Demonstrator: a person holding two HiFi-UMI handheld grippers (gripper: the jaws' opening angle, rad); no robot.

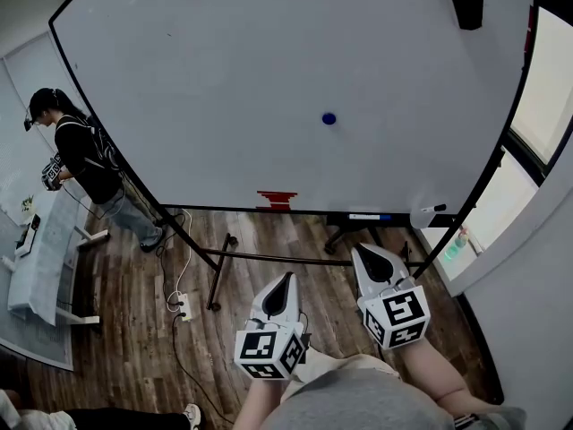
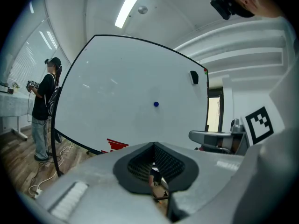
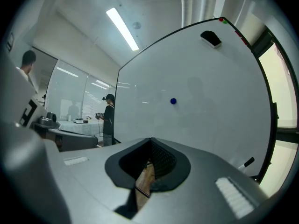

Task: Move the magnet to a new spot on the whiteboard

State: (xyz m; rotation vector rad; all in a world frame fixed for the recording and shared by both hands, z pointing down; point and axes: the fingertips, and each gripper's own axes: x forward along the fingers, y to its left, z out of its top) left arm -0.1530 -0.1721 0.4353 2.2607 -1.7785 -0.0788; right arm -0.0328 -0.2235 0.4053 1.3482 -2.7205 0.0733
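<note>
Magnet (image 1: 329, 118): blue, round, stuck near middle of whiteboard (image 1: 224, 79), well apart from fingers of both grippers, up ahead of them. Left gripper (image 1: 289, 278): fingers clenched together, nothing between. Right gripper (image 1: 362, 251): fingers likewise clenched, empty. Red marks (image 1: 277, 199) at whiteboard's lower edge, too blurred to read. Black-and-white square markers (image 1: 397, 310) on both grippers.

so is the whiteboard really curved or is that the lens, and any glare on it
Likely the lens: head view, the whiteboard frame bows outward, light is even, the magnet is crisp; left gripper view, corners go black, the ceiling light is blown out, faint streaks of glare lie on the whiteboard; right gripper view, same bowing, the window at right is overexposed.
</note>
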